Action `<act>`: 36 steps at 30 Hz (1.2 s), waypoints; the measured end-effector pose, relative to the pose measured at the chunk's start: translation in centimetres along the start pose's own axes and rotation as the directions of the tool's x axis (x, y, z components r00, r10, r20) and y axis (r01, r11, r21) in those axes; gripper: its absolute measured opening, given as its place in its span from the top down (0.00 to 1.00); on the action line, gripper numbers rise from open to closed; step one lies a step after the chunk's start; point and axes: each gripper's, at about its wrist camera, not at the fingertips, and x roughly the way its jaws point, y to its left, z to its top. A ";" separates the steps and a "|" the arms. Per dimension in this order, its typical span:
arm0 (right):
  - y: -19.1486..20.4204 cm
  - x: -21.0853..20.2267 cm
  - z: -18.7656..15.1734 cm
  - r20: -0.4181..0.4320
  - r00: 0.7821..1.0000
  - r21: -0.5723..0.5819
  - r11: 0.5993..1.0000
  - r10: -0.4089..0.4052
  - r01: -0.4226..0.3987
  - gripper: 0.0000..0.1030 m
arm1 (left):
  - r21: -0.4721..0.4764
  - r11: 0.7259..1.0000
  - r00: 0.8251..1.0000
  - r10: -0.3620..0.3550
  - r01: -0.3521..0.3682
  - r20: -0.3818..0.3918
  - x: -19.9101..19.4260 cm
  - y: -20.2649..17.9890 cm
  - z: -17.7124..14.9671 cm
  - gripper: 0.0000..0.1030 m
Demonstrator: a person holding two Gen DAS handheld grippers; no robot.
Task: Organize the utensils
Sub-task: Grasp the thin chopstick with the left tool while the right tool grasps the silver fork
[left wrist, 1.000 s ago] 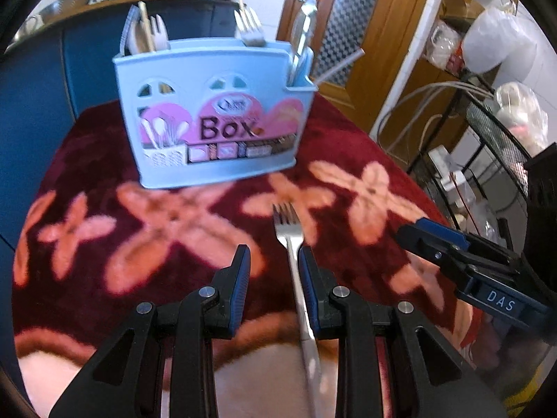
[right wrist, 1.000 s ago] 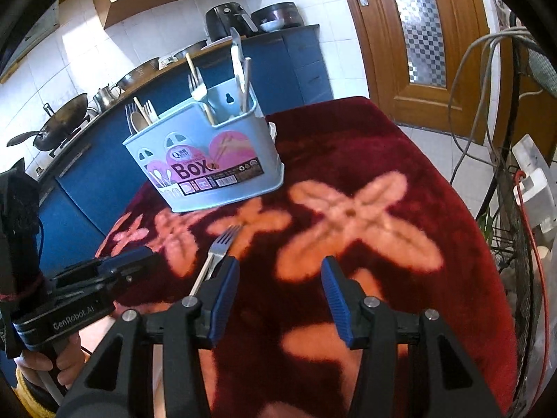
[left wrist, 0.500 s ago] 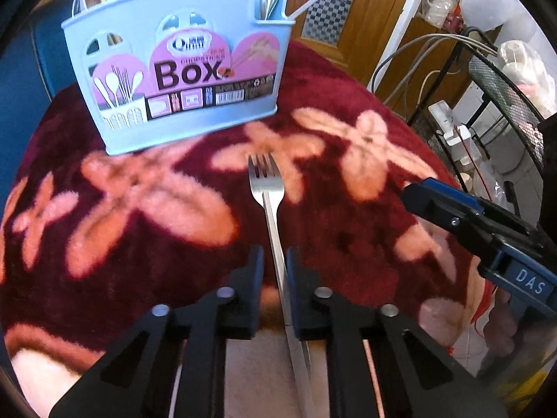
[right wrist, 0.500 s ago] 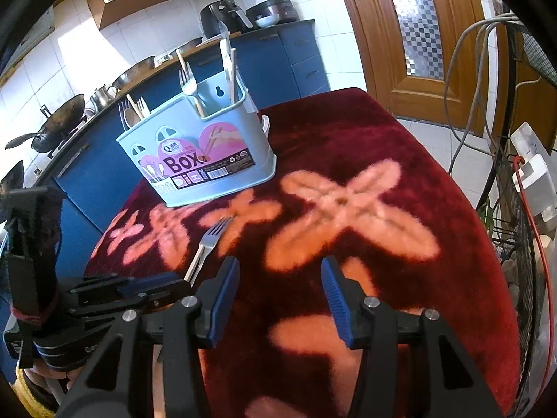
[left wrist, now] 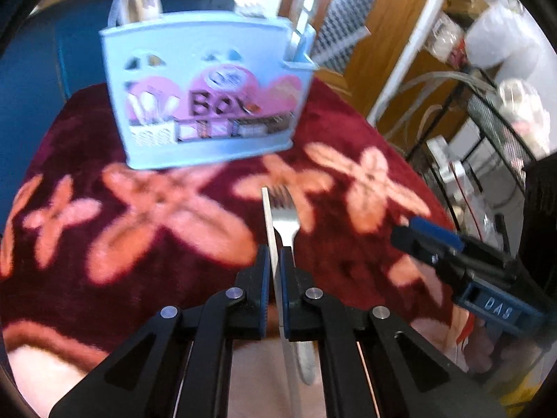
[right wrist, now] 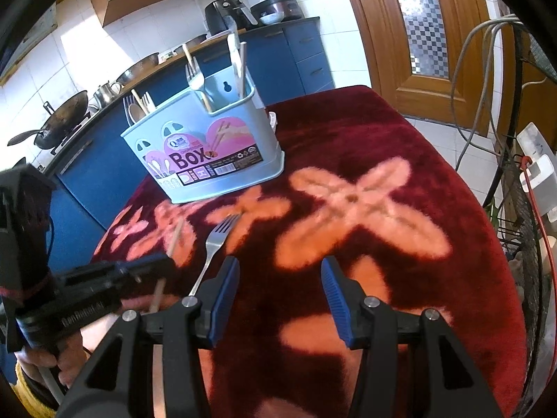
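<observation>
My left gripper is shut on a thin pale chopstick and holds it raised above the cloth; the chopstick also shows in the right wrist view. A steel fork lies on the red flowered cloth just beyond and below it, also seen in the right wrist view. The light blue utensil box stands upright farther back with forks, spoons and chopsticks in it, also in the right wrist view. My right gripper is open and empty, to the right of the fork.
The table's red flowered cloth drops off at the right edge. A black wire rack with cables stands right of the table. A blue kitchen counter with pans lies behind, a wooden door at back right.
My left gripper closed on the chopstick next to the fork and lifted it off the cloth. The fork stayed on the cloth. The right gripper stayed open and barely moved.
</observation>
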 end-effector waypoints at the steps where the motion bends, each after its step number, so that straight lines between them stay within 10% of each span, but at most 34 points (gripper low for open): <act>1: 0.2 0.2 0.0 -0.004 1.000 -0.001 1.000 0.004 -0.004 0.49 | -0.009 1.000 1.000 0.006 -0.006 0.014 -0.3 0.3 0.2 0.97; 26: 4.7 8.1 2.2 -0.173 0.979 0.031 0.994 0.109 -0.105 0.55 | -0.147 0.985 0.955 0.128 -0.091 0.268 -6.6 9.3 1.4 0.98; 36: 3.7 10.3 3.5 -0.190 0.971 0.163 0.980 0.144 -0.114 0.86 | -0.123 0.992 0.953 0.024 0.014 0.302 -7.0 11.5 2.1 0.98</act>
